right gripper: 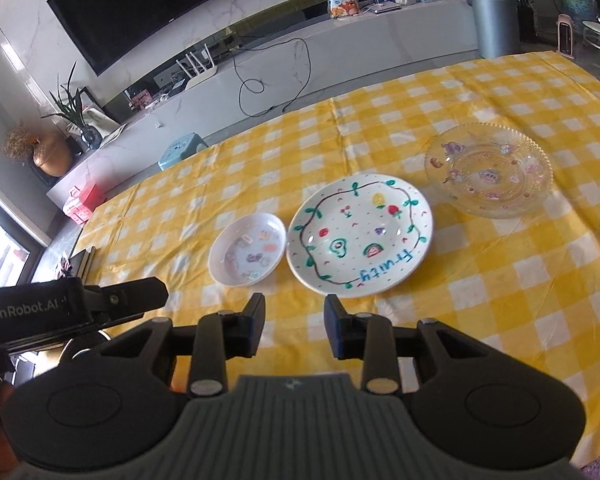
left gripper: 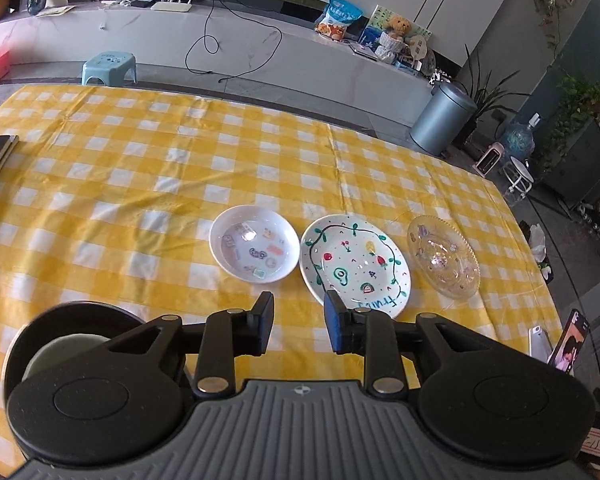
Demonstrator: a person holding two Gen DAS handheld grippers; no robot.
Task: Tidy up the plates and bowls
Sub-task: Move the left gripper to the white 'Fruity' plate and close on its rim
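While both claws hang released and empty, the left gripper [left gripper: 299, 322] and right gripper [right gripper: 295, 326] face three dishes in a row on the checked tablecloth [left gripper: 140, 168]: small white bowl [left gripper: 254, 249], painted plate [left gripper: 355, 265], glass plate [left gripper: 443, 256]. All look rigid, glossy, breakable; pinching a raised rim seems safest.

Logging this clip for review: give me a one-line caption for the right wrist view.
Open right gripper above a yellow checked tablecloth, facing a small bowl, a fruit-painted plate and a glass plate in a row.
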